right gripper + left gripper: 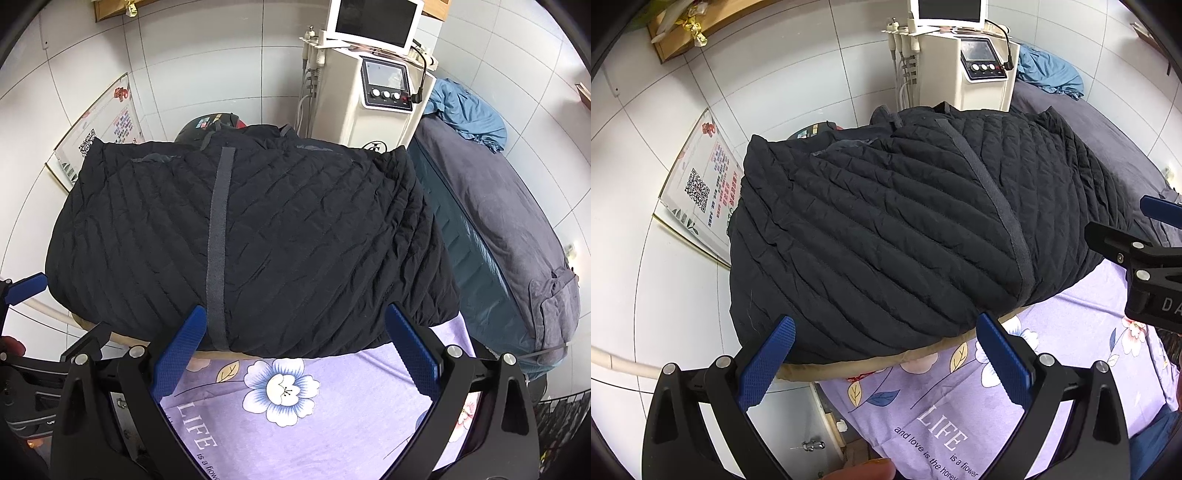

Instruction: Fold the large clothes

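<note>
Black quilted jacket (886, 229) lying folded on the far part of the lilac floral sheet (942, 417), grey placket strip (218, 240) running down its front, near hem just short of both claws.

Left claw (886, 363) wide open, blue pads apart, nothing held, hovering at the jacket's near left hem. Right claw (295, 352) likewise wide open and empty, poised over the near hem just right of the grey strip.

From the left wrist only: tan edge (871, 360) under the sheet at the jacket's hem, a thumb tip (864, 470) at the bottom of frame, a white pipe (624, 363) along the tiled wall, the right claw's black body coming in from the right. From the right wrist only: a neighbouring bed with grey cover (498, 206) and teal side panel, a white flower (282, 391) printed on the sheet, the left claw's blue pad tip at the far left.

Shared by both: cream machine (982, 70) with screen and knobs standing behind the jacket, blue crumpled cloth (465, 114) beside it, framed notice with QR code (701, 184) leaning on the wall at left, partly hidden by the jacket.
</note>
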Available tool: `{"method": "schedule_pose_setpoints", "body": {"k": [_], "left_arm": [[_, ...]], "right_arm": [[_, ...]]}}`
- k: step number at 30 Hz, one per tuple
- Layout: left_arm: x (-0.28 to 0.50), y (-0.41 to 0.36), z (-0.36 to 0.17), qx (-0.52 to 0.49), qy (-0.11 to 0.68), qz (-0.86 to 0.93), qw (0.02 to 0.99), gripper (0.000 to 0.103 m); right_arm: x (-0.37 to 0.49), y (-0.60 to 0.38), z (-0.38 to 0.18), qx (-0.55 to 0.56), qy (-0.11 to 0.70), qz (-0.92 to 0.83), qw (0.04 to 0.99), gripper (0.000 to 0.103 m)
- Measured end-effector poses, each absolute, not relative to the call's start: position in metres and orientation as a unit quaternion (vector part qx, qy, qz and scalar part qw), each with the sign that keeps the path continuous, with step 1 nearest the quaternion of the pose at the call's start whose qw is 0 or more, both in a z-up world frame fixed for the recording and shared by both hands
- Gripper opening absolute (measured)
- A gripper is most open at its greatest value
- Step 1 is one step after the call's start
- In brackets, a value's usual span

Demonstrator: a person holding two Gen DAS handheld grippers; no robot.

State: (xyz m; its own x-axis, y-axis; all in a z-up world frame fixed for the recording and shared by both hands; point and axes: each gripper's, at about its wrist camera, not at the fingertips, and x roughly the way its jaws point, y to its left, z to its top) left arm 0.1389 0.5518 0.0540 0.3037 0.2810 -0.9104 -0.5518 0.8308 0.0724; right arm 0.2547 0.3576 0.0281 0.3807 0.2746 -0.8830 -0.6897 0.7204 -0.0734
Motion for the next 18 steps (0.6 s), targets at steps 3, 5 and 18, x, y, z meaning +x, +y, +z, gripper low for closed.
{"method": "schedule_pose_setpoints", "body": {"k": [3, 5, 18], "left_arm": [[0.1386, 0.5518, 0.0537, -0.125, 0.531, 0.263, 0.796, 0.096], [0.1383, 0.5522, 0.0529, -0.125, 0.532, 0.264, 0.795, 0.096], [0.1370, 0.5530, 0.0503, -0.132, 0.534, 0.261, 0.793, 0.096]], "right_arm": [[0.2541, 0.3581, 0.0279, -0.222, 0.469, 0.301, 0.800, 0.096], [0.2543, 0.3584, 0.0276, -0.223, 0.468, 0.301, 0.800, 0.096], [0.2515, 0.3592, 0.0269, -0.224, 0.468, 0.303, 0.799, 0.096]]}}
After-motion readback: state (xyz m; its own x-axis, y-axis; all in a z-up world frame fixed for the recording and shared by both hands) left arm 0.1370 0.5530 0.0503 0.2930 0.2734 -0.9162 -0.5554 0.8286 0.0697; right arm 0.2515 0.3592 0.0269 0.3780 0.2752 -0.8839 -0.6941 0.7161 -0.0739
